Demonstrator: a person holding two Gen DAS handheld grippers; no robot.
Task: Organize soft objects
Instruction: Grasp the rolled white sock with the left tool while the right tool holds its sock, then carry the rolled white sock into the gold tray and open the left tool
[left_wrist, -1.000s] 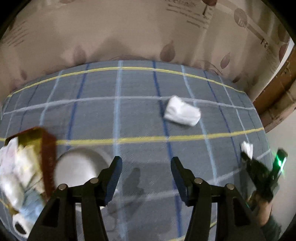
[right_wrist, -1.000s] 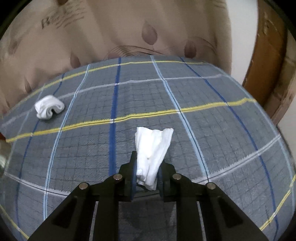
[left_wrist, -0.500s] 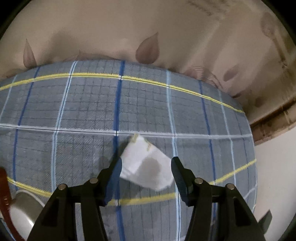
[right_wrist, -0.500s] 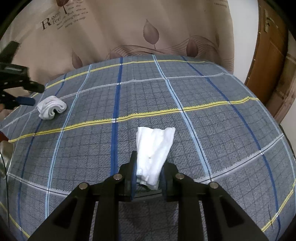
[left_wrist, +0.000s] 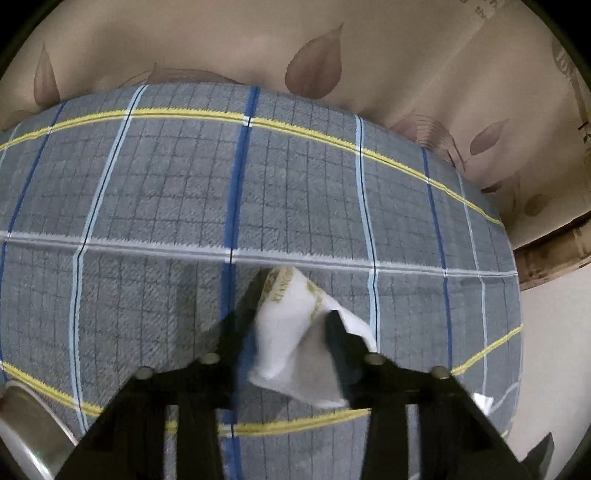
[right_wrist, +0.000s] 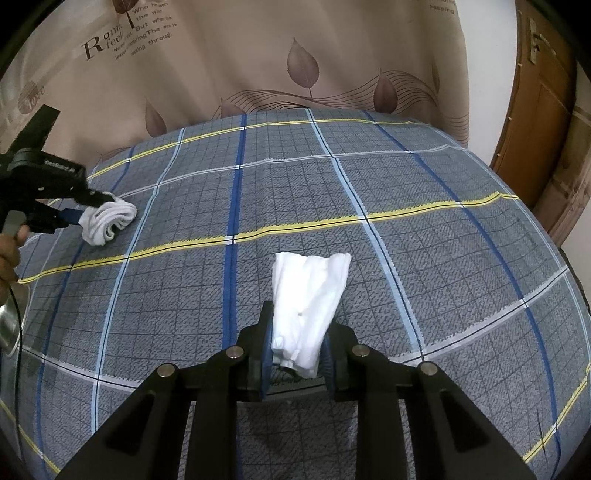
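A folded white cloth with gold lettering (left_wrist: 291, 325) lies on the blue plaid bedspread (left_wrist: 155, 192) between the fingers of my left gripper (left_wrist: 282, 325), which is closing around it; the fingers are blurred. The same cloth (right_wrist: 109, 219) and the left gripper (right_wrist: 94, 208) show at the far left of the right wrist view. My right gripper (right_wrist: 297, 343) is shut on a second white cloth (right_wrist: 308, 299), which hangs forward just above the bedspread (right_wrist: 406, 229).
A metal bowl's rim (left_wrist: 26, 432) shows at the lower left of the left wrist view. A beige curtain with leaf prints (right_wrist: 295, 62) hangs behind the bed. A wooden door (right_wrist: 539, 88) stands at the right.
My left gripper has moved forward over the folded cloth and its fingers have come in against it. My right gripper holds its cloth much as before.
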